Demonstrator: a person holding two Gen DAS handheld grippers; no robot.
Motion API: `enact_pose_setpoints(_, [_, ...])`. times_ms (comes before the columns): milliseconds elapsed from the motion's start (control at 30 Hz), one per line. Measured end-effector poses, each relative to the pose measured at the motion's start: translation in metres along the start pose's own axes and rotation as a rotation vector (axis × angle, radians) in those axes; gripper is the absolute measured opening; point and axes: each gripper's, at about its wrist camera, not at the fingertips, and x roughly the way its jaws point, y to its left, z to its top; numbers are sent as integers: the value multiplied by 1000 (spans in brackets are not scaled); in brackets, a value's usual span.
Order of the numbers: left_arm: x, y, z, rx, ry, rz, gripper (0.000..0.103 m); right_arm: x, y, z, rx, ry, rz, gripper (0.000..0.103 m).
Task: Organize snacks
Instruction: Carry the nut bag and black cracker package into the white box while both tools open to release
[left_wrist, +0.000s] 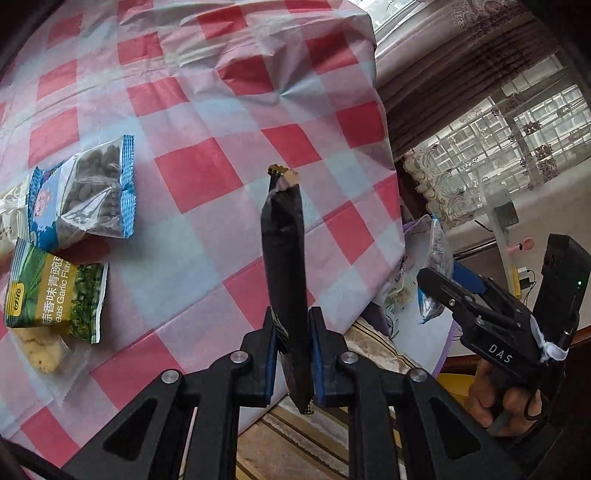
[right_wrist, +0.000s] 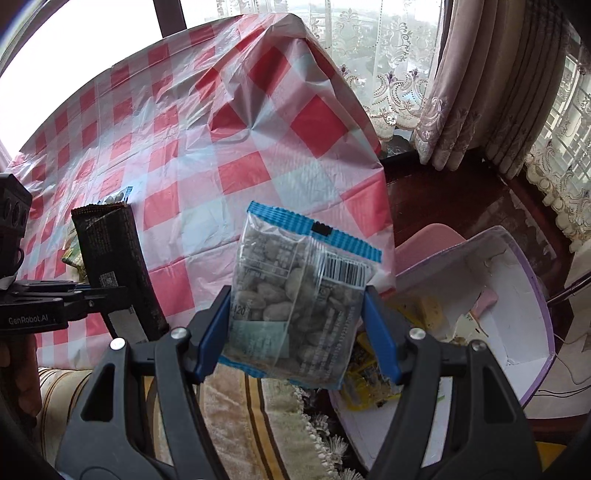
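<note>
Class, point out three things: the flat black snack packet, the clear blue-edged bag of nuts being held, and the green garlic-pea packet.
Flat black snack packet (left_wrist: 284, 266): left wrist view, mid-body.
Clear blue-edged bag of nuts (right_wrist: 295, 291): right wrist view, transparent middle.
Green garlic-pea packet (left_wrist: 55, 291): left wrist view, yellow label.

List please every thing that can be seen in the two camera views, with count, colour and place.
dark snack bar: 1, black wrapper with gold ends, upright between the fingers of the left tool
nut packet in the right tool: 1, clear with blue-striped ends, held over the table edge
nut packet on the table: 1, clear and blue, lying flat
garlic green peas packet: 1, green and yellow, on the table below that nut packet
pale cracker packets: at least 2, clear, partly hidden at the table's edge
tablecloth: 1, red and white check, covering the table
box: 1, white inside with lilac rim, beside the table, holding yellow packets
curtains: lace and beige, at the windows
left tool: 1, black with blue pads, shut on the bar
right tool: 1, same colours, gripping the packet
hand: 1, on the right tool's handle
</note>
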Motion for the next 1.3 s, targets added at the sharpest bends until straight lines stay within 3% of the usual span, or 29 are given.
enact_pose_setpoints(200, [22,-4,23,53,34,180,33,-3,-30,-7,33,5,-37,71])
enact_pose_setpoints(267, [26,-5,25,61,34,244,43,-3,-38,-10,37,5,-51,71])
enact_pose_setpoints(333, [31,-10,23,74,27,339,63,-2,-45,-12,44,9,-60,71])
enact_pose_setpoints(400, [37,-18,17,94,25,437,69,0,-52,-15,52,14,-74,71])
enact_pose_setpoints(567, [49,-40,1,163,8,570,70,3,-72,-22,72,24,-116,71])
enact_pose_setpoints(733, [56,-51,2,206,6,590,61,0,-110,-30,115,29,-168,71])
enact_pose_setpoints(867, [54,-59,2,220,-4,561,60,-1,-140,-34,158,33,-219,71])
enact_pose_setpoints(967, [50,-80,11,244,-46,516,52,-2,-158,-37,179,34,-261,71])
enact_pose_setpoints(1033, [51,-95,13,272,-55,495,17,-1,-168,-39,194,41,-276,71])
enact_pose_setpoints(1067, [54,-101,15,276,-50,472,15,0,-173,-40,205,47,-277,71])
enact_pose_setpoints(1100, [59,-106,17,280,-40,447,15,1,-176,-41,211,49,-278,71])
enact_pose_setpoints(1167, [70,-112,23,303,-33,465,15,4,-179,-42,216,53,-282,71])
enact_pose_setpoints(1300, [74,-103,26,262,-16,434,19,10,-184,-47,228,67,-264,71])
